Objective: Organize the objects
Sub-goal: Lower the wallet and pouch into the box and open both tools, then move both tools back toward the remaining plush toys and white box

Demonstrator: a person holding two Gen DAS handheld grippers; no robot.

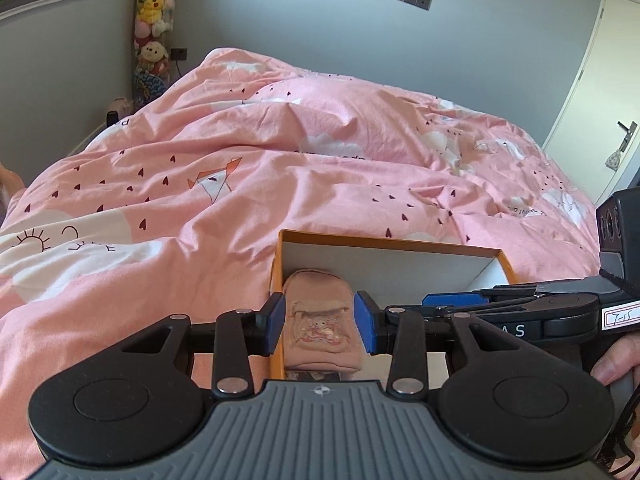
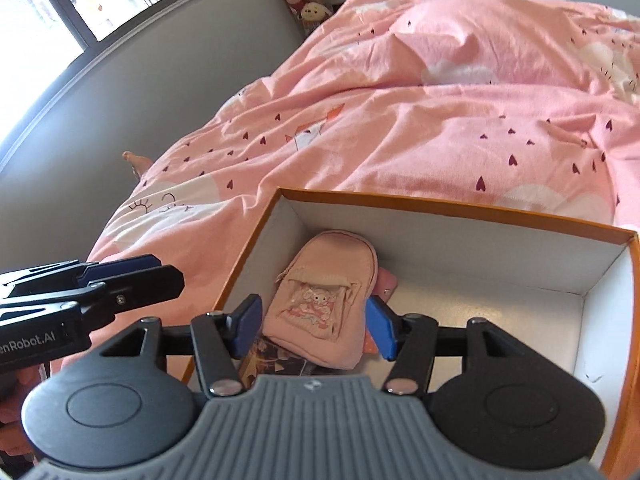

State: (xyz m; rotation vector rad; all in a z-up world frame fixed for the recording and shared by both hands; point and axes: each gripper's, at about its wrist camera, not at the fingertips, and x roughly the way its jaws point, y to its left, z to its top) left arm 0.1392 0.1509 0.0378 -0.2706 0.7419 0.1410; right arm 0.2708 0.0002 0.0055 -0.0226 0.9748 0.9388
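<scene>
Looking down the left gripper (image 1: 320, 320), I see its 2 blue pads standing partly apart. The pink pouch (image 1: 318, 328) shows in the gap between them. From the right wrist camera, that same gripper hangs off to the left, outside the box wall, with nothing pinched in it. So I read the left tongs as released, and the pouch only lines up behind them.

The right gripper (image 2: 314, 320) is released too. Its pads are spread wider than the pouch and sit above it, clear of the fabric on both sides.

The pouch lies flat inside the orange box (image 2: 460, 204), near its left inner wall, with its cartoon pocket facing up. It rests partly on some printed paper (image 2: 268, 356), and another pink item (image 2: 386, 280) pokes out beside it. I cannot tell what either of those is. The right part of the white box floor is bare.

The box sits on a rumpled pink duvet (image 1: 280, 140) printed with small hearts and clouds. Fingers of 1 hand (image 1: 616, 364) grip the right tool's handle at the edge of the left view. Behind the bed are a column of plush toys (image 1: 154, 20), a window (image 2: 80, 0) and a white door (image 1: 600, 80).
</scene>
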